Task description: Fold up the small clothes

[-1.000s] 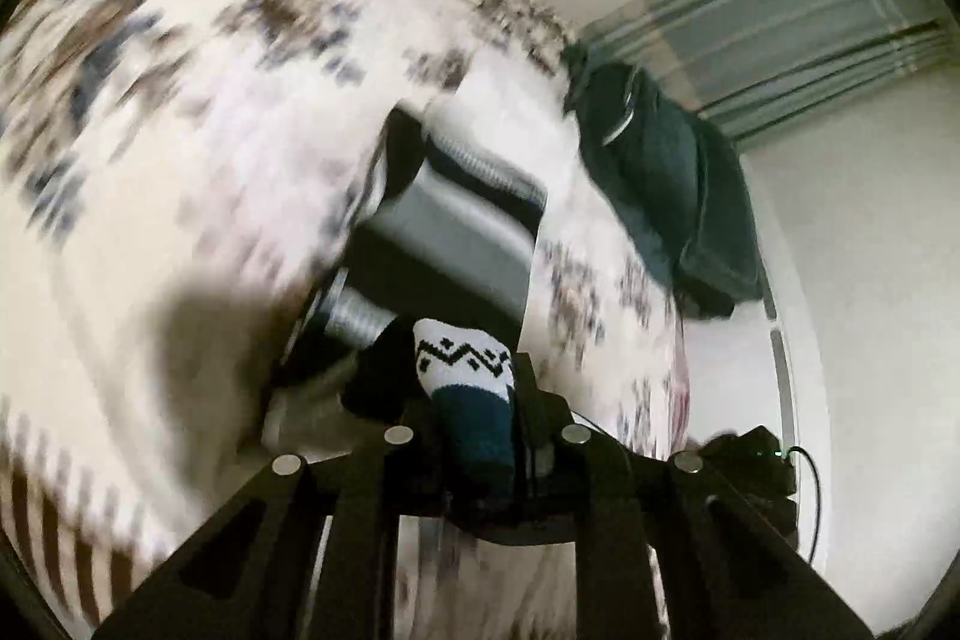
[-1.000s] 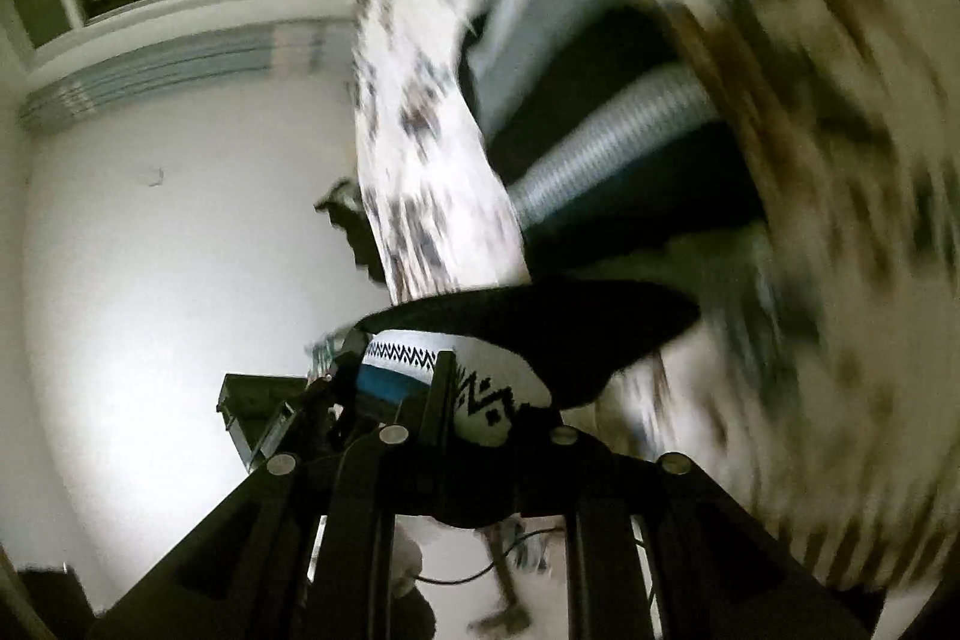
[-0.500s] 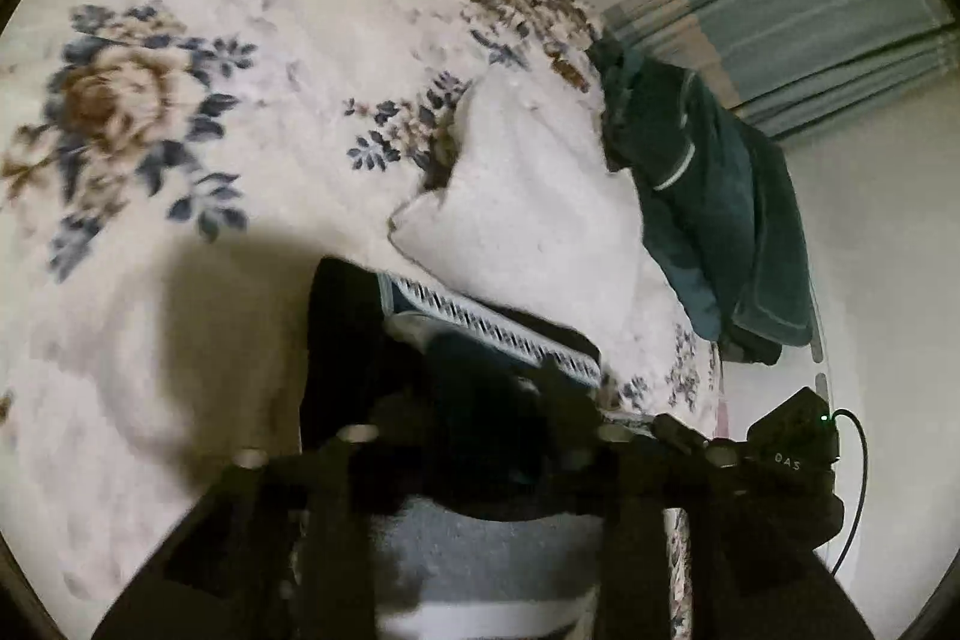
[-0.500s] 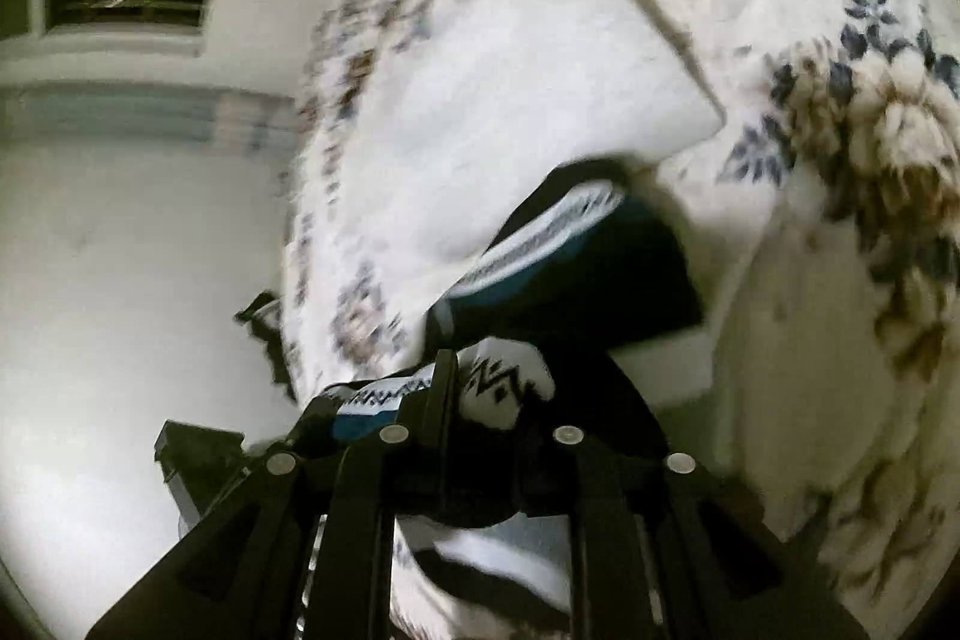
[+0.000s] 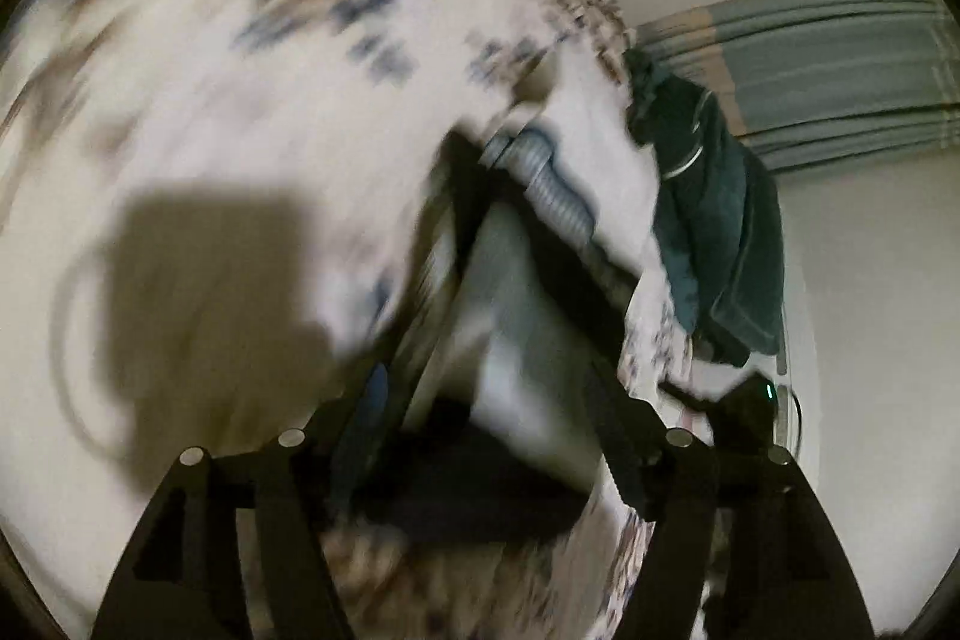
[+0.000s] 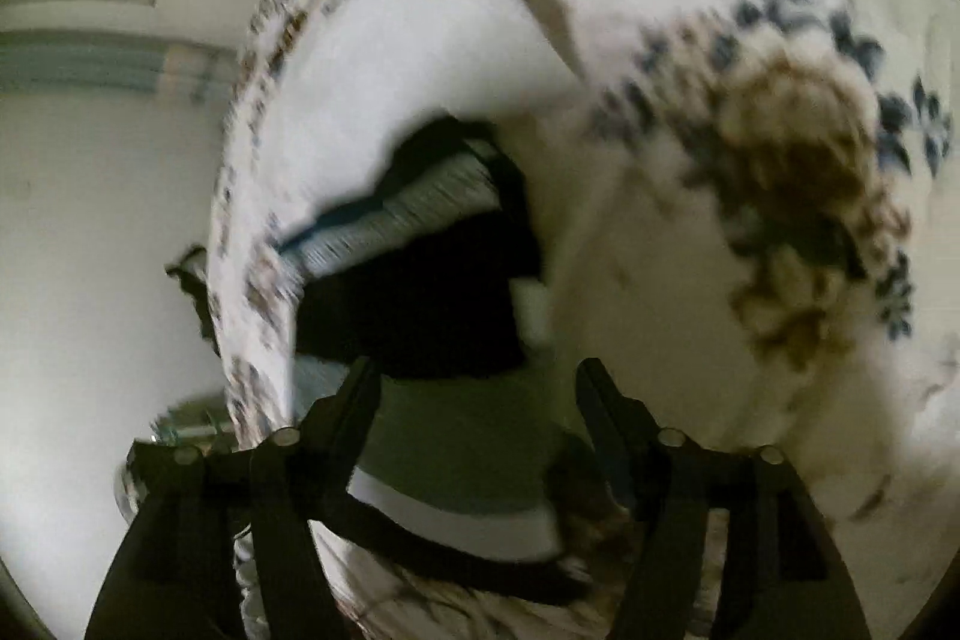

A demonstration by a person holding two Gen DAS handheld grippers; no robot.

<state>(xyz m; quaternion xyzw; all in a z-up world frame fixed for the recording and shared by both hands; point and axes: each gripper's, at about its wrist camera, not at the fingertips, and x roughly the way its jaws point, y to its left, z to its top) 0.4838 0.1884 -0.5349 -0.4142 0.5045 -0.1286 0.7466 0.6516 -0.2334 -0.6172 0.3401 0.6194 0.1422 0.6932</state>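
Opening wide, both: left tool (image 5: pixel 486 400) and right tool (image 6: pixel 477 388) with jaws spreading, nothing pinched, fingers apart over the garment (image 6: pixel 420 304). Lying on the bed (image 6: pixel 690 232) just ahead of the tips, dark with grey and white bands, folded over, patterned band (image 6: pixel 414 214) along its far edge. Beyond, blurred, white cloth (image 6: pixel 420 58); farther off, teal garment (image 5: pixel 714 232) at the bed's edge, then curtain (image 5: pixel 840 70).
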